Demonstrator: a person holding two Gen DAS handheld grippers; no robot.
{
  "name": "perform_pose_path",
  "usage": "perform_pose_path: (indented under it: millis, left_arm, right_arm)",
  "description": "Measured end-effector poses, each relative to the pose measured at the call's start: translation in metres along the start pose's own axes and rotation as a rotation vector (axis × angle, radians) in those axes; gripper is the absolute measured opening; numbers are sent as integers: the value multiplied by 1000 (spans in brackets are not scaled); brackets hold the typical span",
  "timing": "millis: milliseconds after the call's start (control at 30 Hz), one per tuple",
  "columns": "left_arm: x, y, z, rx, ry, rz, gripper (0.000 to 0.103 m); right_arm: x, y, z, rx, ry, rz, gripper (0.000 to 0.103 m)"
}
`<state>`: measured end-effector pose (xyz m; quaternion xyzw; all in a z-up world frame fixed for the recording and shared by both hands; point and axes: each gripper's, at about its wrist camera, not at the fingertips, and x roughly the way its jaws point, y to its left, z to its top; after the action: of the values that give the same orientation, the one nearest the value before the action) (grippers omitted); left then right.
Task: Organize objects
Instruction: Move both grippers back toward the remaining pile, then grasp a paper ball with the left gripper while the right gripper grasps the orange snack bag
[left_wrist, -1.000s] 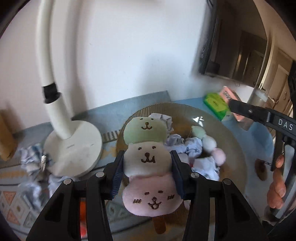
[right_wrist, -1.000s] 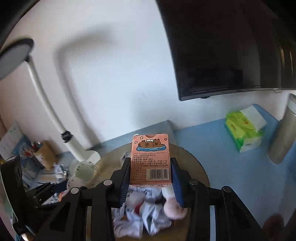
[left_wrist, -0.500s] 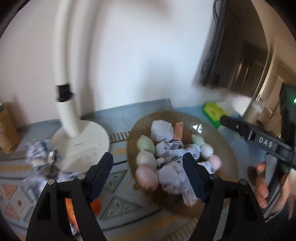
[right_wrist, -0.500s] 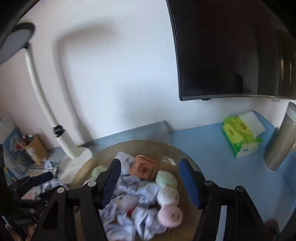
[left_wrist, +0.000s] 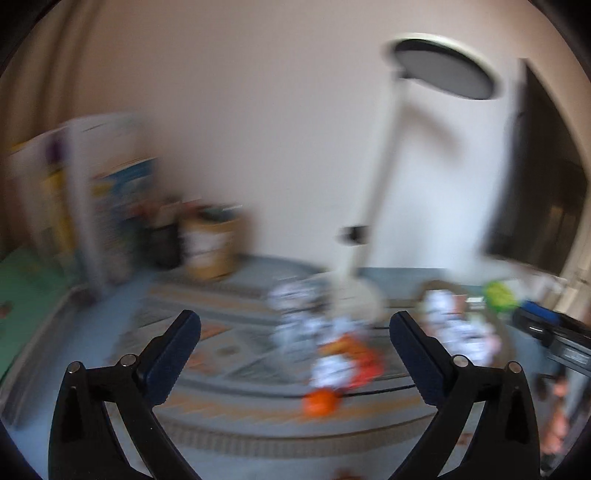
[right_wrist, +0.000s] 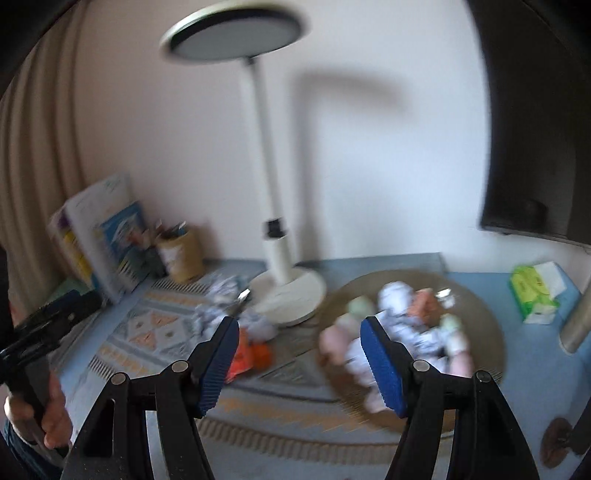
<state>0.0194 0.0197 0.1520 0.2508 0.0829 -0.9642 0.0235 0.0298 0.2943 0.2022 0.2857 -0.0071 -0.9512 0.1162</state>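
A round woven tray (right_wrist: 480, 310) holds crumpled paper, two plush skewer toys (right_wrist: 334, 339) and an orange box (right_wrist: 424, 306). My right gripper (right_wrist: 300, 325) hangs in front of the tray's left edge, jaws opening, nothing between them. In the blurred left wrist view my left gripper (left_wrist: 295, 317) is over the patterned mat (left_wrist: 229, 343), jaws opening wide and empty. Beyond it on the mat lie crumpled paper (left_wrist: 303, 317) and an orange wrapper (left_wrist: 321, 402), with the tray (left_wrist: 454, 325) far right.
A white desk lamp (right_wrist: 284, 258) stands between mat and tray. Books (right_wrist: 107, 240) and a pen pot (right_wrist: 181, 254) line the back left. A green tissue pack (right_wrist: 532, 291), a metal cylinder (right_wrist: 576, 321) and a dark monitor (right_wrist: 535, 110) are at the right.
Both grippers have let go: the plush skewer and the orange box now lie in the tray. Both have opened, pulled back and swung left toward the mat.
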Motion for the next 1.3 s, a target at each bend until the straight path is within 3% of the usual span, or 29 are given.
perform_pose_path:
  millis: [100,167,267,333,400,467,767,1133,1300]
  left_arm:
    - [20,32,-35,17,73,115,102]
    - [33,46,-57,26,126,138,102]
    - [54,63,-87,15,196,143,102]
    - [58,65,-90,9,221,136,100]
    - [49,62,-88,16,155,120,102]
    - [51,62,-93,17,171,120,102]
    - [49,39,-100,138,165,98,102]
    - [45,46,-100,102,141,70,102]
    - [52,41,-90,144,197,-11,102]
  right_arm:
    - [20,23,-30,6,55,28,71]
    - [40,30,-51,25,107,39,71]
    - [69,36,-83,34,172,26,71]
    - [87,37,-100,31,215,4,71]
    - [98,36,-111,39,233,-1,71]
    - [105,32,-119,60,245,2,71]
    - [107,49,-123,-45,239,-84,71]
    - [106,50,-124,-43,223,-73,71]
    - [110,42,-122,17,259,-37,71]
